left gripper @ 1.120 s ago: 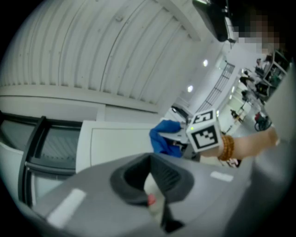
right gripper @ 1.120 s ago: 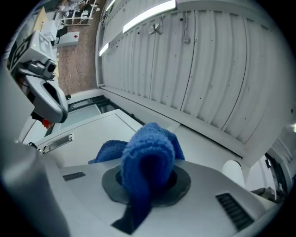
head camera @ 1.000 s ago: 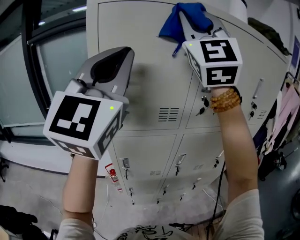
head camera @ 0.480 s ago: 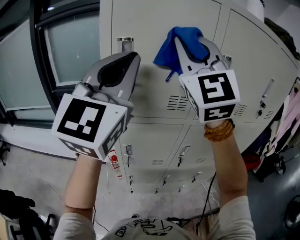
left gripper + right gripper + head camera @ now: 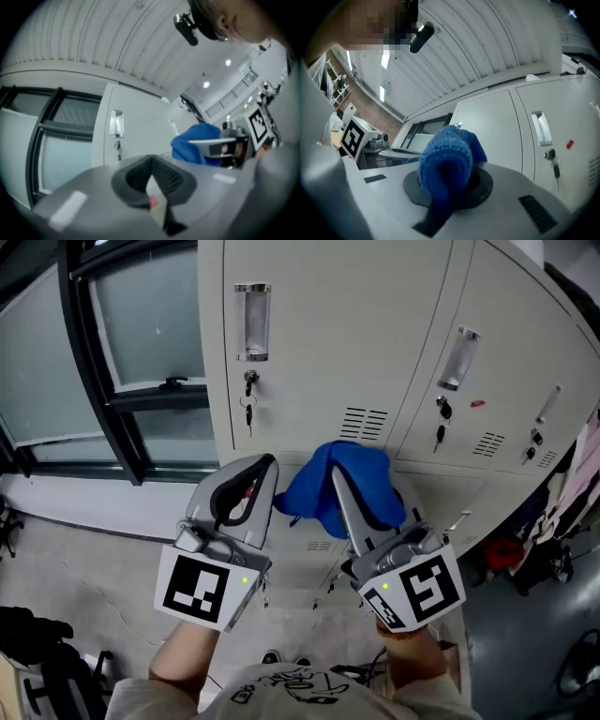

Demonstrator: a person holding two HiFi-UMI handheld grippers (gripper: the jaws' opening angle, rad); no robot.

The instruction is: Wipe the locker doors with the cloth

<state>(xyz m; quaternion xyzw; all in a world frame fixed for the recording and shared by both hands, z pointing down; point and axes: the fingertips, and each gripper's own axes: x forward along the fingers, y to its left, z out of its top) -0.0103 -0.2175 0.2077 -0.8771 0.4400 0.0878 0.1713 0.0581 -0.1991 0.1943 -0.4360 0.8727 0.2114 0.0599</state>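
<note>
Beige locker doors (image 5: 319, 343) stand before me, each with a clear handle (image 5: 251, 322) and a key (image 5: 248, 411) in its lock. My right gripper (image 5: 339, 474) is shut on a blue cloth (image 5: 323, 486), which bunches around its jaws (image 5: 449, 157). The cloth hangs just below the vent (image 5: 364, 423) of the upper door; whether it touches the locker I cannot tell. My left gripper (image 5: 266, 465) is beside it on the left, shut with nothing in it (image 5: 152, 163). The left gripper view also shows the cloth (image 5: 194, 144) and a door (image 5: 140, 122).
A window with a dark frame (image 5: 112, 352) adjoins the lockers on the left. Smaller lower locker doors (image 5: 314, 554) lie behind the grippers. Clothes (image 5: 581, 460) hang at the right edge. Dark bags (image 5: 33, 667) and cables lie on the grey floor.
Both grippers have dropped from the top of the upper doors to below the vents, the cloth going down with the right one. The view now shows the handles and keys.
</note>
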